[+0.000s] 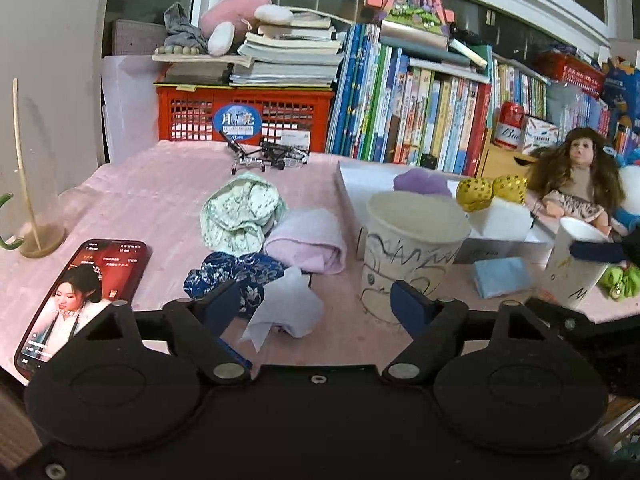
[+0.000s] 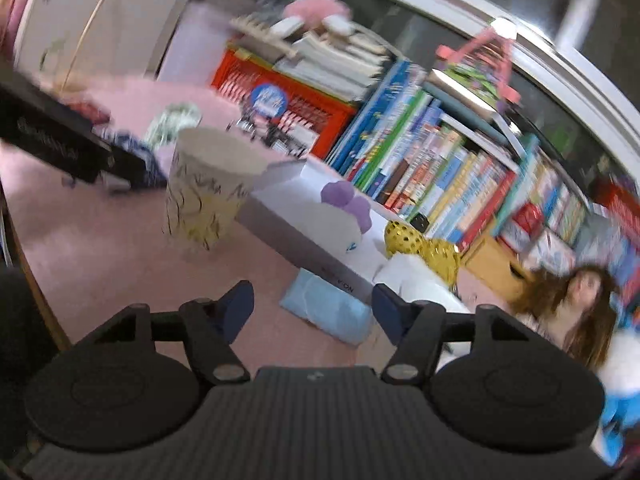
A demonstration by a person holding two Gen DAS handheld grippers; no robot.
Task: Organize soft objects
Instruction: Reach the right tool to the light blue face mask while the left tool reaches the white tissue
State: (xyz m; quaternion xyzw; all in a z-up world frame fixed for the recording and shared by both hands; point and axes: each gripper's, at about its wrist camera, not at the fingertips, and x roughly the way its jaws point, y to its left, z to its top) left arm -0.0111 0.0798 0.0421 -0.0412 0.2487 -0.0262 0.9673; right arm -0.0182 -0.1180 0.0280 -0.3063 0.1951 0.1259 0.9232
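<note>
Pink cloth covers the counter [image 1: 140,200], w/ a packed bookshelf [image 1: 420,112] and a red crate [image 1: 244,112] along the back, upper half of the left wrist view.

Soft things sit center-left in that view: a mint patterned cloth [image 1: 240,216], a rolled lilac towel [image 1: 308,244] just right of it, a blue-and-silver fabric piece [image 1: 236,272] below, and a white tissue [image 1: 288,304] touching the blue one.

Left claw [image 1: 318,306] is at lower center, jaws apart, nothing gripped; the tissue lies between the fingers, the left pad over the blue fabric's edge.

A scribbled paper cup [image 1: 412,248] stands right of center, in front of a white box [image 1: 500,240]. The box holds a purple plush [image 1: 420,184], yellow spotted balls [image 1: 492,192] and a white sponge block [image 1: 504,216]. A light blue folded cloth [image 1: 504,276] lies on the counter below the box.

Phone [image 1: 84,296] at lower left, screen lit. Doll [image 1: 576,184] at far right.

Right wrist view is blurred and tilted: right claw [image 2: 314,312] at lower center, jaws apart, empty, w/ the blue cloth between its fingers farther off. Whether it touches, can't tell.
</note>
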